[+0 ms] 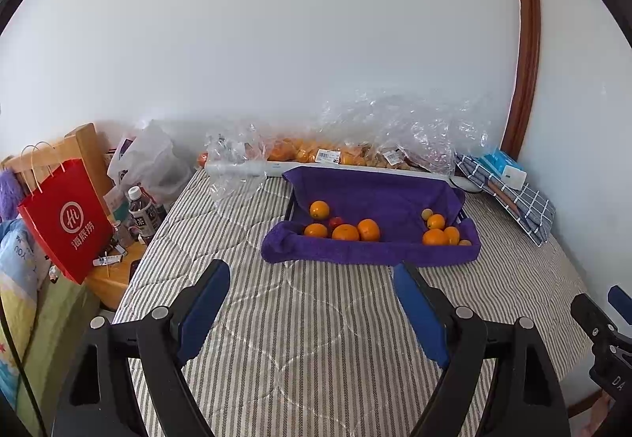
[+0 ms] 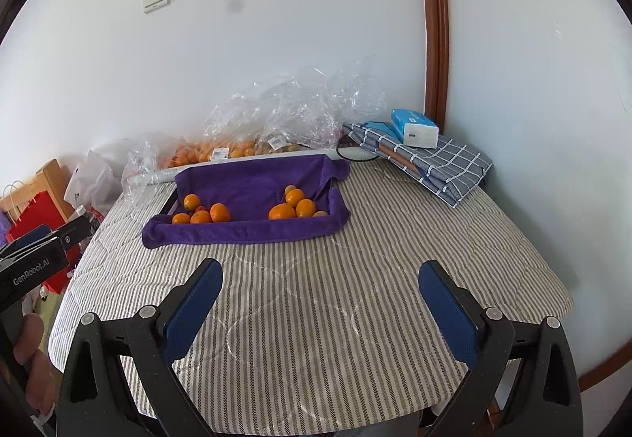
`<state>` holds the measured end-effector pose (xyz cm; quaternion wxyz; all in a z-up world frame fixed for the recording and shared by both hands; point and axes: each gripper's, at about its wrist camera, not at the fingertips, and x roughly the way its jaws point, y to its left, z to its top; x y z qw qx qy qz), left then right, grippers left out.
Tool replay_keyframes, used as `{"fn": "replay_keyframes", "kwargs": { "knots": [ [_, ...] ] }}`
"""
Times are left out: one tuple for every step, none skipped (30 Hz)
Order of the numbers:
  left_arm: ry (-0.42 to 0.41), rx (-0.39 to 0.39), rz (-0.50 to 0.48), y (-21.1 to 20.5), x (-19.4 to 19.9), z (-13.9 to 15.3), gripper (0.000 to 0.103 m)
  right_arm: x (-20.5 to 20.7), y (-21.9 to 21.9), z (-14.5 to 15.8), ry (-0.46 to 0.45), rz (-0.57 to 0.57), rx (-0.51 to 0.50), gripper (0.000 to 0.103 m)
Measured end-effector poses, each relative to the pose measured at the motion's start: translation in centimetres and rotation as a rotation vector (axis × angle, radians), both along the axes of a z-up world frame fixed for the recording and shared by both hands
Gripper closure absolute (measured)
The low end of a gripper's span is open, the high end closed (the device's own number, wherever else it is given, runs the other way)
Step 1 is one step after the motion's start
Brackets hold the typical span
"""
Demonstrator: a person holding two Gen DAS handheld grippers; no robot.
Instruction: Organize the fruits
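Blue-padded left claw point(image 1: 312, 275) and right claw point(image 2: 320, 273) both wide open, empty, angled down over striped bedding point(image 2: 316, 299).

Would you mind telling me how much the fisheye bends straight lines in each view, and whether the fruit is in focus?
Left wrist view: the wooden door frame bows strongly and dark corners ring the picture; the oranges on the purple towel look fairly sharp. Right wrist view: the frame bends less, a dark smudge shows on the wall, and the fruit is clear.
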<state>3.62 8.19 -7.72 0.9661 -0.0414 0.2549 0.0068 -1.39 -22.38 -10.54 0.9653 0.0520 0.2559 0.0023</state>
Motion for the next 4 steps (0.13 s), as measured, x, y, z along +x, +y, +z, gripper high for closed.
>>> {"fn": "replay_keyframes", "kwargs": {
  "knots": [
    [0.001, 0.002, 0.0, -0.01, 0.04, 0.01, 0.018, -0.05, 0.02, -0.01, 0.0, -0.001, 0.001, 0.004],
    [0.006, 0.003, 0.0, -0.04, 0.12, 0.04, 0.017, -0.05, 0.0, -0.02, -0.001, 0.0, 0.001, 0.004],
    [0.006, -0.003, -0.009, -0.05, -0.02, 0.05, 0.017, -0.04, -0.01, -0.02, 0.0, 0.0, 0.002, 0.004],
    [-0.003, -0.005, -0.016, -0.07, -0.14, 0.13, 0.017, -0.08, -0.01, -0.02, -0.001, 0.0, 0.003, 0.004]
  ]
}}
